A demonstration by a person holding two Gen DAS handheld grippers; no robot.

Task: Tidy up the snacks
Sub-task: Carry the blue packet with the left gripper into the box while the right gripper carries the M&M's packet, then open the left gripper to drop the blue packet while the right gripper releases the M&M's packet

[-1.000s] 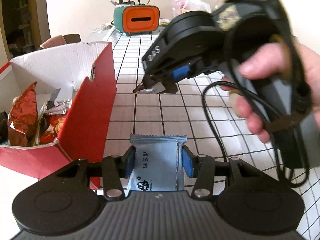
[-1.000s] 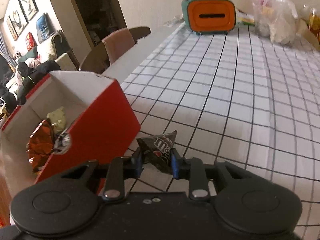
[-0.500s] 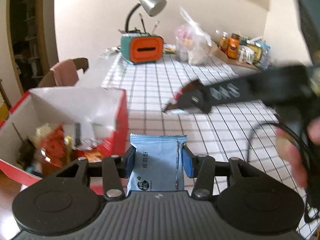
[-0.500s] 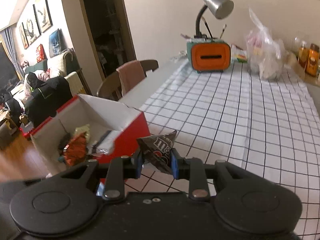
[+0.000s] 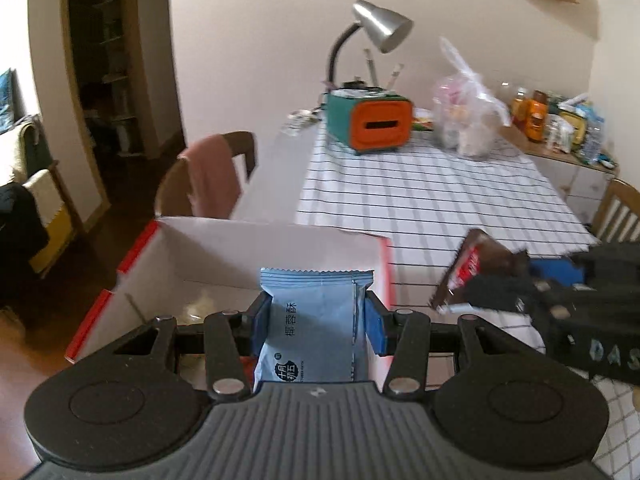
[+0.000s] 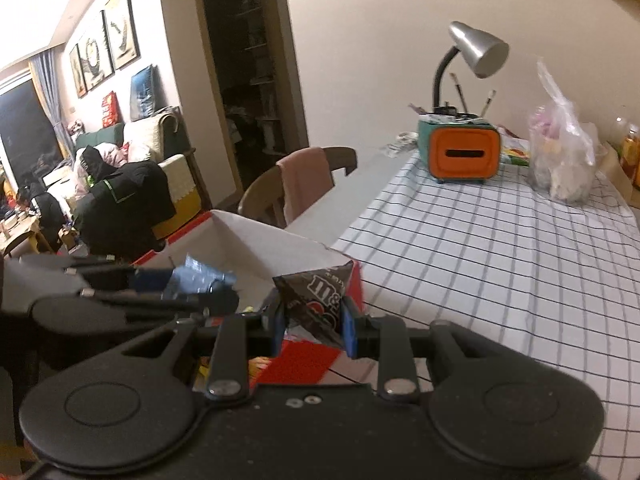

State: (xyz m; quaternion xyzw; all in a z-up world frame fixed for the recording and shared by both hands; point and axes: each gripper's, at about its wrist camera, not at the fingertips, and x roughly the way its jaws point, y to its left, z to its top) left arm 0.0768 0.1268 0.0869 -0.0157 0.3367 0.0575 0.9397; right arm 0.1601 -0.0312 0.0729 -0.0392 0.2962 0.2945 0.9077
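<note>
- left gripper [image 5: 316, 322]: jaws clamped on a blue packet [image 5: 314, 328], one blue pad on each side edge; packet upright, printed face toward the camera, held above the near right part of the box.
- right gripper [image 6: 312, 330]: jaws clamped on a dark packet [image 6: 316, 302], crumpled, one corner pointing up; held over the right near corner of the box. in the left view it is blurred at the right, beside the box.
- box [image 5: 248, 248]: red outside, white inside, open top, at the near left edge of the table; a few wrappers show at its bottom, mostly hidden behind the grippers.
- tablecloth [image 5: 432, 200]: white with a black grid, covers the right part of the table.
- holder [image 5: 370, 122]: teal with an orange front, far end of the table; brushes stand in it.
- lamp [image 5: 380, 26]: silver shade on a black neck, rising behind the holder.
- bag [image 5: 466, 116]: clear plastic, right of the holder.
- chair [image 5: 208, 176]: wooden, pink cloth over its back, left of the table.
</note>
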